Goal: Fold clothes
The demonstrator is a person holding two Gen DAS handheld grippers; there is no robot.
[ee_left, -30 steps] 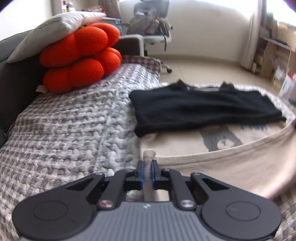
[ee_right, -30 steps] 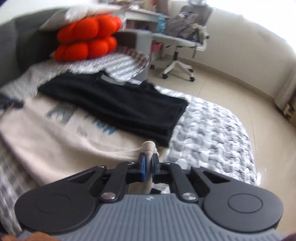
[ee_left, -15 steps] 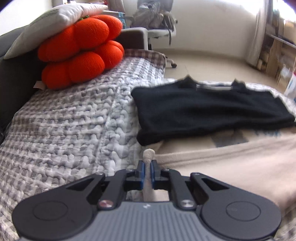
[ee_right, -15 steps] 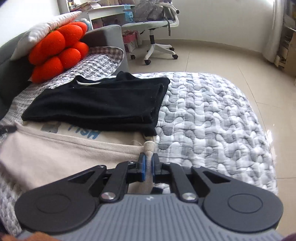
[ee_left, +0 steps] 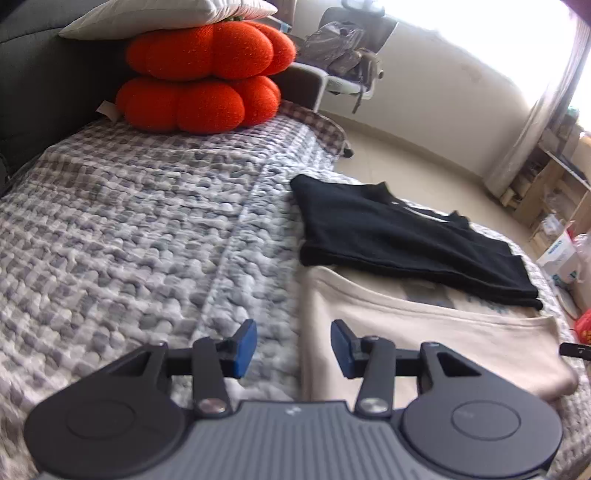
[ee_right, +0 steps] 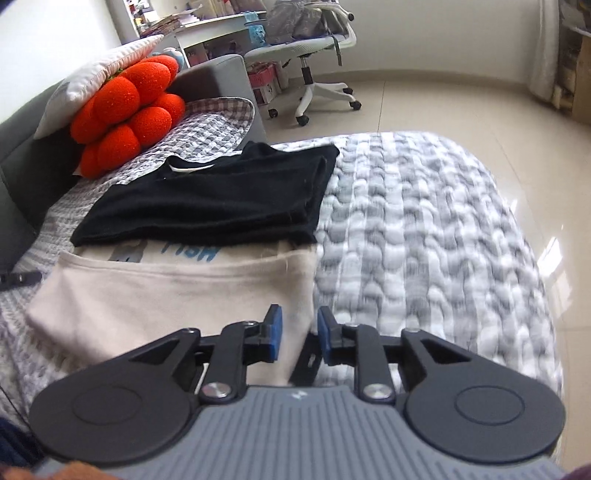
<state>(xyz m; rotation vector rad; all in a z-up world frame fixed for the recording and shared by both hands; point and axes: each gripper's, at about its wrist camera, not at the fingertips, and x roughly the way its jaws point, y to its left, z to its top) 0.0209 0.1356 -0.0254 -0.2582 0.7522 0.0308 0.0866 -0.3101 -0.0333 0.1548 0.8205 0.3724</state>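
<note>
A beige shirt (ee_left: 424,332) lies folded over on the quilted bed, its blue print partly showing at the fold. It also shows in the right wrist view (ee_right: 177,291). A folded black shirt (ee_left: 399,240) lies just beyond it, also in the right wrist view (ee_right: 221,199). My left gripper (ee_left: 293,347) is open and empty over the beige shirt's left edge. My right gripper (ee_right: 297,332) is open, its jaws astride the beige shirt's right edge without gripping it.
The grey-and-white quilt (ee_left: 147,229) covers the bed. An orange cushion (ee_left: 199,81) under a white pillow (ee_left: 166,14) sits at the head. An office chair (ee_right: 314,62) stands on the tiled floor (ee_right: 461,96). Shelves and boxes (ee_left: 554,206) stand at the far right.
Both grippers held the beige shirt's hem and carried it toward the black shirt. Now both have opened and let go, and the beige shirt lies folded on the bed.
</note>
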